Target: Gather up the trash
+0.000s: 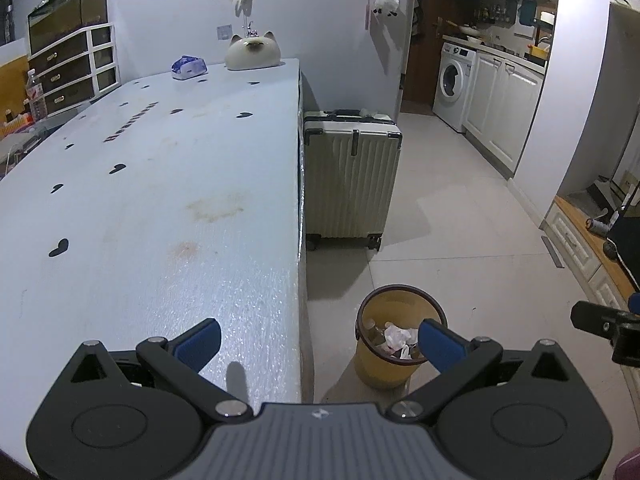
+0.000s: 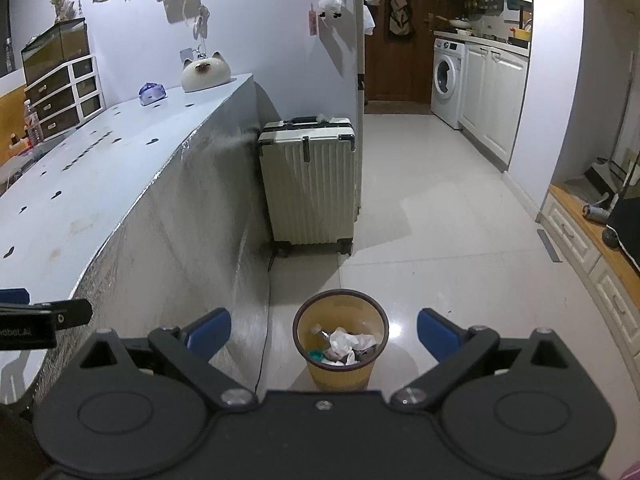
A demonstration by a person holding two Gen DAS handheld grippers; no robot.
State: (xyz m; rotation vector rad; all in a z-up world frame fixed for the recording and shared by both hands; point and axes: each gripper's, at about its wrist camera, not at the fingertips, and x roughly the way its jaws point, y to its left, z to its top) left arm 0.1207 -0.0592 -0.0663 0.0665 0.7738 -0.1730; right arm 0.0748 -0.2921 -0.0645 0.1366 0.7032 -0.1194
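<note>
A yellow trash bin (image 1: 384,372) with a dark rim stands on the floor beside the table; it also shows in the right wrist view (image 2: 341,376). It holds crumpled white paper (image 1: 398,338) (image 2: 346,342) and other trash. My left gripper (image 1: 318,344) is open and empty, over the table's right edge, above and left of the bin. My right gripper (image 2: 324,336) is open and empty, above the bin. The right gripper's tip shows at the left wrist view's right edge (image 1: 600,320).
A pale blue table (image 1: 160,200) with dark heart marks holds a cat-shaped object (image 1: 253,51) and a blue pack (image 1: 189,67) at its far end. A pale suitcase (image 1: 352,176) stands past the bin. Tiled floor (image 2: 440,220) leads to a kitchen with a washing machine (image 2: 447,80).
</note>
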